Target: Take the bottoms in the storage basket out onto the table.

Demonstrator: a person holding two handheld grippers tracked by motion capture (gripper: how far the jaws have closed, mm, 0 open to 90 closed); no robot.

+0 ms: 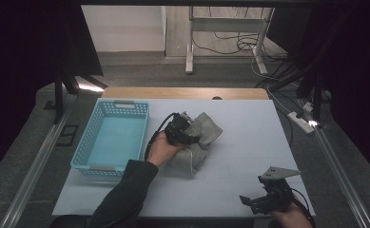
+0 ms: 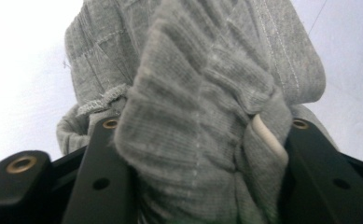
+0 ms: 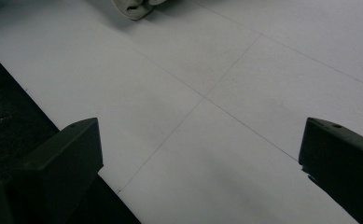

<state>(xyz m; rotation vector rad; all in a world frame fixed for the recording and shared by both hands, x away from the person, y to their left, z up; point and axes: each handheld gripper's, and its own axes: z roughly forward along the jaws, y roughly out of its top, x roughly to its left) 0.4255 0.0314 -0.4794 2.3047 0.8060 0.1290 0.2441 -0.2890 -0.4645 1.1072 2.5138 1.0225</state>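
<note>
Grey cloth (image 1: 199, 140) lies bunched mid-counter, just right of the blue basket (image 1: 111, 137). Left hand-held gripper (image 1: 185, 135) sits on top of it; in the left gripper view a thick fold (image 2: 193, 130) fills the gap between both jaws, prob. still pinched, though the view's too close to be sure the pads press. Likely held bunched so it lifts as one lump toward the basket, w/ the near rim in the way. Right hand-held gripper (image 1: 263, 199) hovers at the counter (image 1: 249, 156) front edge, jaws wide apart, nothing between.
</note>
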